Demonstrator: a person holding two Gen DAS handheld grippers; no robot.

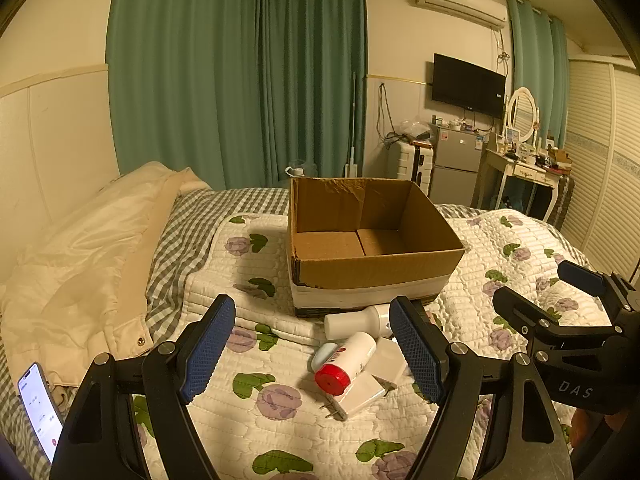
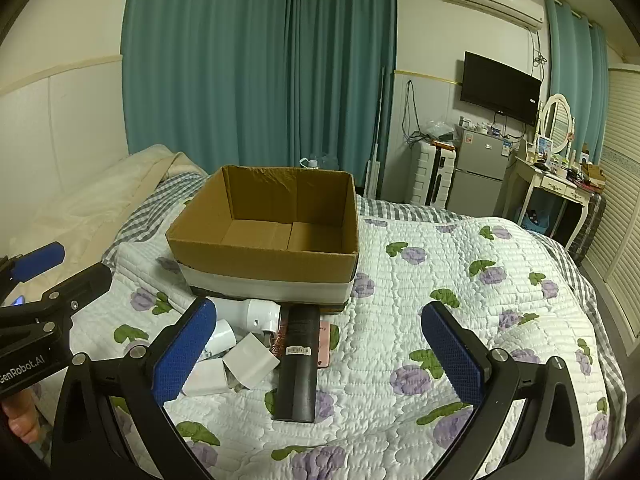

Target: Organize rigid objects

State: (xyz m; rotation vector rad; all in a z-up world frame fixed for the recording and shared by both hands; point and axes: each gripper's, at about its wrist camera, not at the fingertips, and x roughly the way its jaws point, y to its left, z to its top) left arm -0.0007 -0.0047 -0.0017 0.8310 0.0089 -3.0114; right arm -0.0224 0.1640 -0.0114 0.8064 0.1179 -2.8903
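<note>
Item cluster on floral quilt (image 2: 440, 264) before empty cardboard box (image 2: 280, 256): long black rectangular box (image 2: 298, 368), axis pointing toward carton, directly ahead of right gripper (image 2: 318, 354), fingers spread, unloaded; left gripper (image 1: 316, 346) likewise spread over red-capped bottle (image 1: 348, 360).

Right gripper (image 1: 552, 296), seen at 3 o'clock in the left wrist view: "DAS" in pale letters on its black body.
Left gripper (image 2: 60, 276), seen at 9 o'clock in the right wrist view: "enRobot.AI", the first letters cut off.
Other labels: too small to read.
</note>
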